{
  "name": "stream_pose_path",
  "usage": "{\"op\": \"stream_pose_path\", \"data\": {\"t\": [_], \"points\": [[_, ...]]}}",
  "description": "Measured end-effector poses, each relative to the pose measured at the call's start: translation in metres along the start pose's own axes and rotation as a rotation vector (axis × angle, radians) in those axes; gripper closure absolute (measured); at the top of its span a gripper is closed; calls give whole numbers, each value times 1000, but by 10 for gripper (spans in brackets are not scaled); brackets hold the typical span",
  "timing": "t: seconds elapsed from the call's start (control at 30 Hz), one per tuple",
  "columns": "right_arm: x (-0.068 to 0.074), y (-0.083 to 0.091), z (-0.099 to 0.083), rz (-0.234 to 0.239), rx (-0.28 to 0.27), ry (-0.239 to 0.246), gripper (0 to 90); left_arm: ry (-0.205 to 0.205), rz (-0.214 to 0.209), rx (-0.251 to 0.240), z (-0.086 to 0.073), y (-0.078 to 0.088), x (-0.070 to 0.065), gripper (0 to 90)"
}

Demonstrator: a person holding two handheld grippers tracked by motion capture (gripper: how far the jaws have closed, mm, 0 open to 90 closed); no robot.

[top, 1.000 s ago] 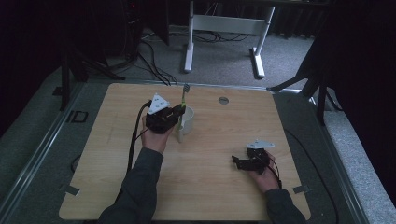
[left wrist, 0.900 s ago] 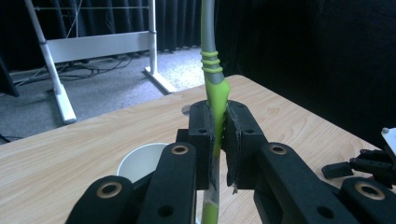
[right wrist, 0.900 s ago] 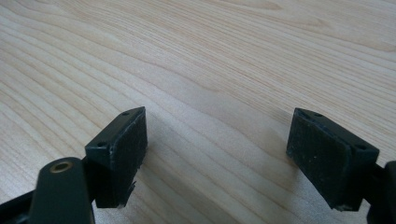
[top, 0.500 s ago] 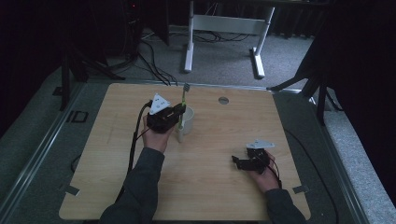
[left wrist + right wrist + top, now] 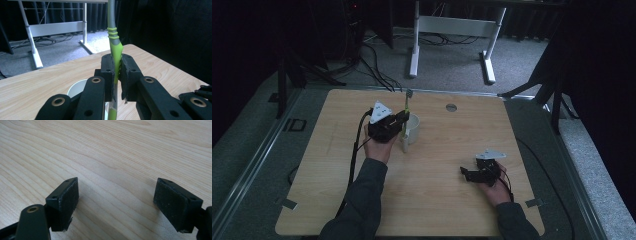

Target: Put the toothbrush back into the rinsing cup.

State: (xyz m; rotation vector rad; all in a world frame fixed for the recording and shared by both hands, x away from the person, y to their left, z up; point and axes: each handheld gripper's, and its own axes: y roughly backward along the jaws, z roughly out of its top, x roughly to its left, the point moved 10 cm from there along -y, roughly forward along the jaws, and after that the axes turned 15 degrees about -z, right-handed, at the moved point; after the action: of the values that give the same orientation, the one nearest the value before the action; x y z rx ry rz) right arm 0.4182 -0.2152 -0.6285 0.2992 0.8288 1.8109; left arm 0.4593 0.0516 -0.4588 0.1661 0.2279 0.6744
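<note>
Near the table's (image 5: 332, 200) far edge, mug (image 5: 412, 129), clamped toothbrush (image 5: 114, 50).

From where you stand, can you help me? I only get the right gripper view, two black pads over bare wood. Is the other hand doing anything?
Observer: Yes. The left gripper is shut on a green toothbrush, held upright between its pads.
Visitor: Upright over what?
Observer: Over a white cup on the table; the left gripper view shows the cup's rim just below the jaws.
Visitor: And my gripper, where does it sit?
Observer: The right gripper is low at the table's near right, jaws open with nothing between them, well apart from the cup.
</note>
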Motion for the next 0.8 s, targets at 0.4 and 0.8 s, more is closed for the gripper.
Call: {"op": "stream_pose_path", "data": {"t": [0.4,0.8], "points": [[0,0,0,0,0,0,199,-17,14,-12,-3,-3,1,818],[0,0,0,0,0,1,199,-17,11,-24,-8,-4,3,817]]}}
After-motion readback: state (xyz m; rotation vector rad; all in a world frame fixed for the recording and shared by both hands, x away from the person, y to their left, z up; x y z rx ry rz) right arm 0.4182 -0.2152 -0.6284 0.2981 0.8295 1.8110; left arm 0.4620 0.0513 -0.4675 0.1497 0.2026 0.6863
